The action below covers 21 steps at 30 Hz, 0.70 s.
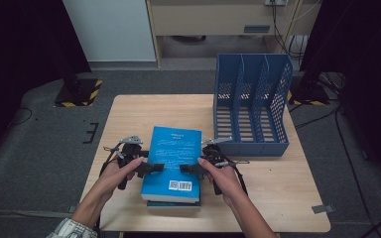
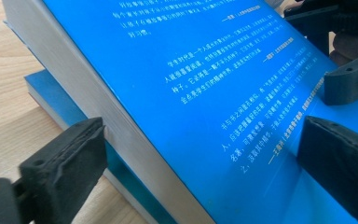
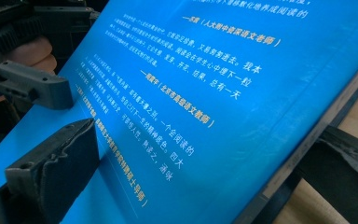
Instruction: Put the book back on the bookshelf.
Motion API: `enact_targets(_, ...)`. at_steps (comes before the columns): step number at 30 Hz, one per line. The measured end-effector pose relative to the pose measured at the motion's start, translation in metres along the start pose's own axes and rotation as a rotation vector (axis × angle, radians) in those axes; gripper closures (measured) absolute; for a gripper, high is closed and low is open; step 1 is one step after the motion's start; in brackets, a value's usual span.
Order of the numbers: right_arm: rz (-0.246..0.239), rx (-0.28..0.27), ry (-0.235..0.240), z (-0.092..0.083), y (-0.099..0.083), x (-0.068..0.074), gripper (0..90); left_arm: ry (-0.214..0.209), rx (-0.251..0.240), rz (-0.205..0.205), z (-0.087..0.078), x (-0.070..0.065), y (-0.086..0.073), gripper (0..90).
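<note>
Book [image 1: 173, 161] between left tool [image 1: 151, 167], right tool [image 1: 187, 168]

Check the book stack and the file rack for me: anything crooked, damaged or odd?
Nothing looks damaged. The top blue book is tilted off the lower book, with the left gripper and right gripper straddling its opposite edges. The blue file rack stands upright, its slots empty.
</note>
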State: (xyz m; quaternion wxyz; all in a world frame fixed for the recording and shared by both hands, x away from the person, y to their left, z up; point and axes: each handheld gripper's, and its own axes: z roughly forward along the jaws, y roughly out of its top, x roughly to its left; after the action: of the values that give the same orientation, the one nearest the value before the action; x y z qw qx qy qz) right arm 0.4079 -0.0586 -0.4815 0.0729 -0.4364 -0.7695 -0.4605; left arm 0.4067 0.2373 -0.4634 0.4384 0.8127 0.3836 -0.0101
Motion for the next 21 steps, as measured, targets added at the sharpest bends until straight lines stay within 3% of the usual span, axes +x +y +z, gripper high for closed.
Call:
enact_targets(3, -0.047, -0.023, -0.026, -0.002, 0.001, 0.005, 0.3, -0.001, -0.019, -0.016, -0.004, 0.003, 0.0, 11.7)
enact_targets(7, -0.097, -0.027, -0.043, -0.003, 0.005, 0.01, 0.6, 0.009, -0.026, -0.026, -0.007, 0.003, 0.0, 17.1)
enact_targets(10, -0.112, -0.016, -0.05, -0.002, 0.008, 0.012, 0.6, 0.003, -0.006, -0.045, -0.007, 0.006, 0.002, 17.2)
enact_targets(14, -0.138, 0.007, -0.064, -0.002, 0.015, 0.013, 0.6, 0.013, 0.011, -0.027, -0.007, 0.005, 0.006, 17.7)
enact_targets(21, -0.164, 0.012, -0.066, 0.002, 0.023, 0.018, 2.2, 0.037, 0.008, -0.03, -0.017, 0.005, 0.01, 33.0)
